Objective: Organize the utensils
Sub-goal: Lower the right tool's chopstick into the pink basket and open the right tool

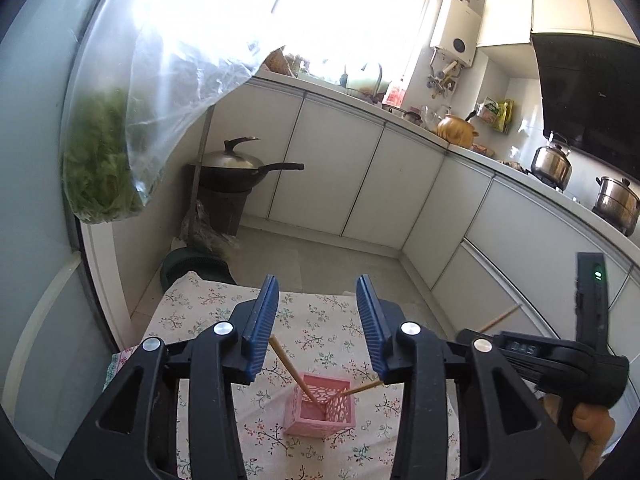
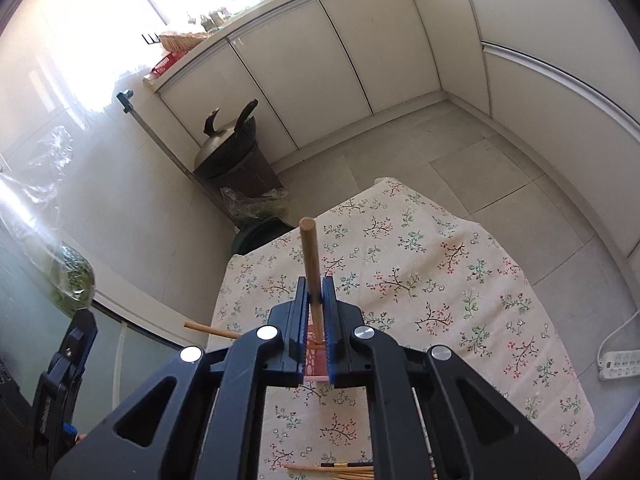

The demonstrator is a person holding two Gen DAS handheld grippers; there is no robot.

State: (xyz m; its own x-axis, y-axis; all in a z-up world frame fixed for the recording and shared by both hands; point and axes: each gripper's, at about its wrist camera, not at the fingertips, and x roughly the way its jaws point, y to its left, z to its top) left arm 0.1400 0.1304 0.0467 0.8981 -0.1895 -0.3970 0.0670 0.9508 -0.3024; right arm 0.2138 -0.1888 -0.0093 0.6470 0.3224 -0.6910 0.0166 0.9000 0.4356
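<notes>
STEP: loading chopsticks into pink holder (image 1: 320, 406) on the floral cloth (image 2: 440, 280) | my right gripper (image 2: 316, 312) clamps a chopstick (image 2: 311, 264) above it | my left gripper (image 1: 318, 320) gapes empty over two chopsticks (image 1: 296, 376) already inside | NEXT: lower, tip into holder, release.

Daylight from the window (image 1: 352, 12) overexposes the upper frames. Fisheye distortion curves the cabinets (image 2: 340, 52); dark vignetting rims both views.

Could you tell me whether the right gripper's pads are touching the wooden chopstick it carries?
Touching. The right wrist view shows the right gripper with both blue pads closed flat against the upright wooden chopstick, no gap visible on either side.
</notes>
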